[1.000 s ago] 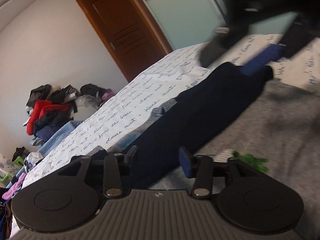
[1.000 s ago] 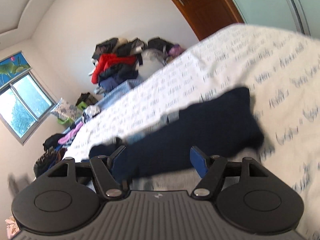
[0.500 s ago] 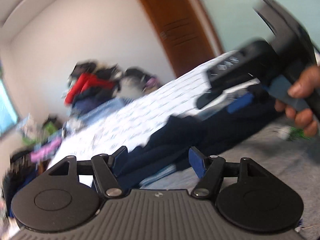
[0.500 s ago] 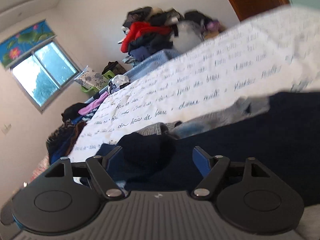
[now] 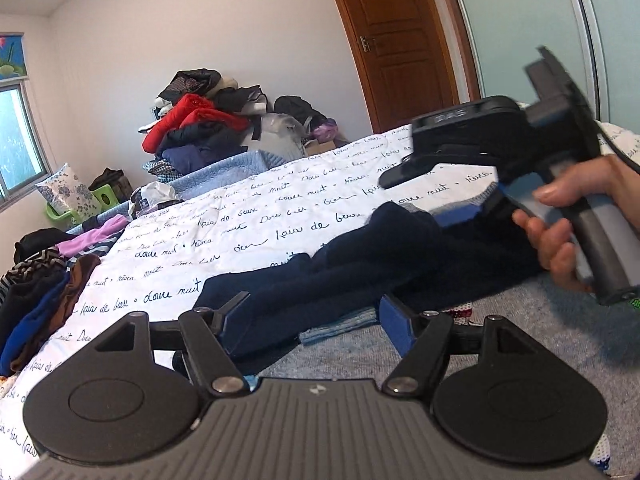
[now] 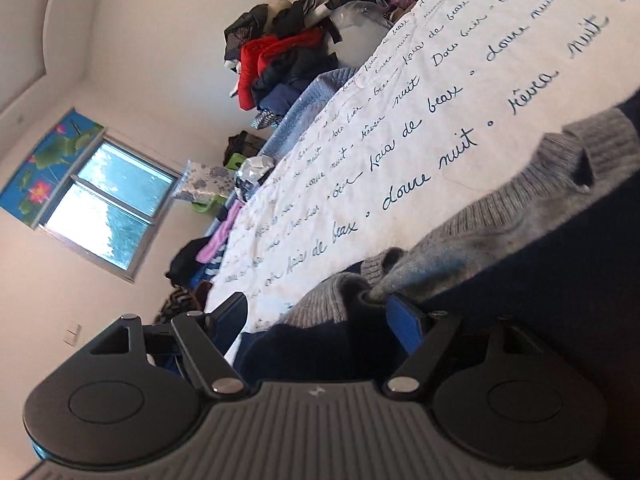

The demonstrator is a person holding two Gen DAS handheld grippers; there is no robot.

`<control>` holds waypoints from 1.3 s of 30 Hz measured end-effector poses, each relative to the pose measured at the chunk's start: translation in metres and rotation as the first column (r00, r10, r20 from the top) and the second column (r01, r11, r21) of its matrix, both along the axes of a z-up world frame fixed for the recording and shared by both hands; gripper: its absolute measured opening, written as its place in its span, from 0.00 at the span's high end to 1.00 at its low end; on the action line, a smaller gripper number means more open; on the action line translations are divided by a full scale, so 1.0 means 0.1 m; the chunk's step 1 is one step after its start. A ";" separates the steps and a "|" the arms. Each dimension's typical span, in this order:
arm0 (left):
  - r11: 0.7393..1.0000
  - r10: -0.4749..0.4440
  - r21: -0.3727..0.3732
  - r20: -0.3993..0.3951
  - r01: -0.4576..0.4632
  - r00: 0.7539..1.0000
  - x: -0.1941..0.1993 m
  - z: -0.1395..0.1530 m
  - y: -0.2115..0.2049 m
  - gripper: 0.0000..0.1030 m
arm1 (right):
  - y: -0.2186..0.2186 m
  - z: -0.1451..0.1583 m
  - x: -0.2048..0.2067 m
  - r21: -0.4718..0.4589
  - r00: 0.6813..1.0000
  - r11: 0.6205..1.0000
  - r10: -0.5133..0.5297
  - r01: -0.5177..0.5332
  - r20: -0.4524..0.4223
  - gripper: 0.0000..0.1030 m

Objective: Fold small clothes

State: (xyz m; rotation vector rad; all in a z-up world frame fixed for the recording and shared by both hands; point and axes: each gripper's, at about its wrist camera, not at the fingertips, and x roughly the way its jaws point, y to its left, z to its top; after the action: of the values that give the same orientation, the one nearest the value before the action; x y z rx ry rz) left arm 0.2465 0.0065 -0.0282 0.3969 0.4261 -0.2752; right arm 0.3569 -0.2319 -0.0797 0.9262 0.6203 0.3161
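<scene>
The step in hand looks like the fold-over of a dark navy garment (image 5: 360, 264), which lies stretched along the bed (image 5: 248, 224) on top of a grey knitted piece (image 6: 500, 232) and partly over the white sheet printed with script. A strip of light blue fabric (image 5: 340, 326) shows beneath its near edge.

The left claw (image 5: 312, 316) sits low at the near end of the navy garment with both fingers spread wide; cloth lies between them, but nothing is pinched, so it reads as released. The right claw (image 6: 320, 312) is also spread, tilted steeply against the bed, with a bunched navy edge and the grey knit's ribbed hem right at its blue right finger (image 6: 404, 324); no grip is visible there either.

In the left wrist view the person's right hand (image 5: 568, 228) wraps the handle of the right device, which is held above the far end of the garment and blurred, so its exact contact with the cloth cannot be told.

Judging from this, the next move calls for each claw to close on a navy edge only, keeping the grey knit out of the pinch, then carrying one end over the other. The risk is catching both layers at once.
</scene>
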 end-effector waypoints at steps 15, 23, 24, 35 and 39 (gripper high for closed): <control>0.999 0.041 -0.004 -0.049 -0.041 0.998 0.06 0.05 -0.02 0.27 | -0.21 0.73 -0.91 -0.257 0.917 0.899 -0.280 0.355 0.285 0.93; 1.000 0.027 0.018 -0.078 -0.026 0.997 0.07 0.00 -0.15 0.25 | -0.95 0.28 -1.74 -0.275 0.860 0.815 -0.494 0.510 0.128 0.92; 1.000 0.027 0.017 -0.084 -0.026 0.996 0.08 0.00 -0.17 0.25 | -1.00 0.20 -1.75 -0.254 0.870 0.834 -0.485 0.491 0.090 0.91; 1.000 0.024 0.006 -0.097 -0.024 0.995 0.04 0.00 -0.18 0.25 | -0.36 0.20 -0.91 -0.125 0.988 0.984 -0.117 0.130 0.105 0.20; 1.000 0.027 0.000 -0.110 -0.028 0.994 0.05 -0.01 -0.14 0.24 | -0.22 0.02 -0.43 -0.010 0.998 0.999 -0.044 0.044 0.041 0.19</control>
State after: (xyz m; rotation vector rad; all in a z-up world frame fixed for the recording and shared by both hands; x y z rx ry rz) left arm 0.2511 -0.0079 -0.0290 0.3747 0.5387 -0.2713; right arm 0.3136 -0.2541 -0.0781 0.9199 0.5627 0.2918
